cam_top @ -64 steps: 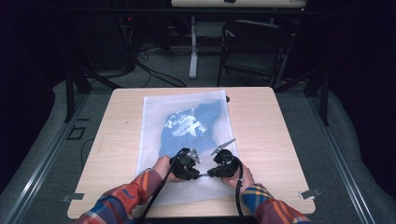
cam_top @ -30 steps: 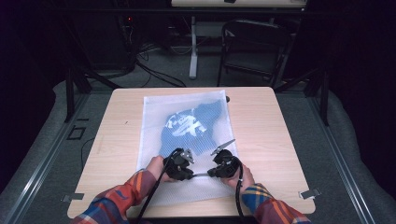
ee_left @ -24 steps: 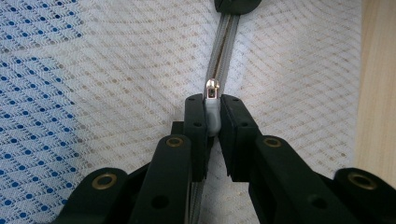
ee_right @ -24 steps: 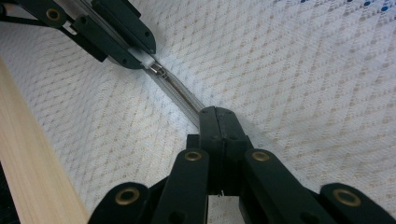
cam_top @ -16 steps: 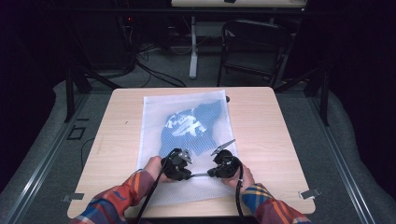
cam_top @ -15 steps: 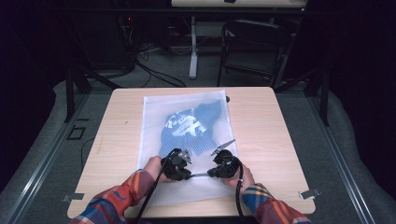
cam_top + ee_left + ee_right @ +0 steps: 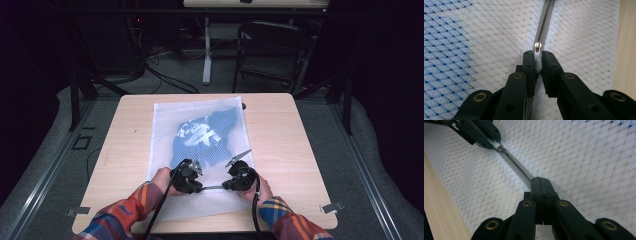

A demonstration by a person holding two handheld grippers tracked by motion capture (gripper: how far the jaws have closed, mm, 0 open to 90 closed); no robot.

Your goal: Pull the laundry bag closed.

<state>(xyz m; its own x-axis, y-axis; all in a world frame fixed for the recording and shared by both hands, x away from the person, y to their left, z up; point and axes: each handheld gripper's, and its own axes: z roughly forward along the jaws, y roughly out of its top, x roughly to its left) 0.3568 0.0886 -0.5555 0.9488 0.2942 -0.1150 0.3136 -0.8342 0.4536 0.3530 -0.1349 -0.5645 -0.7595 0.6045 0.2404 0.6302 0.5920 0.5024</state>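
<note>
Both forearms, in plaid sleeves, are brought in from the near edge of the table (image 7: 300, 125), with the hands set close together over the near end of the white mesh bag (image 7: 165, 125). The left gripper (image 7: 537, 61) is clamped on the zipper pull (image 7: 537, 47), whose white tab is pinched between the 2 jaws. The right gripper (image 7: 540, 182) is pressed shut on the zipper (image 7: 516, 167), further along the same grey line. The bag is laid flat along the middle of the table, with a blue garment (image 7: 207, 137) seen inside through the mesh. The garment's white print is blurred by the mesh and cannot be read. The person's elbows are cut off at the bottom of the high view.
</note>
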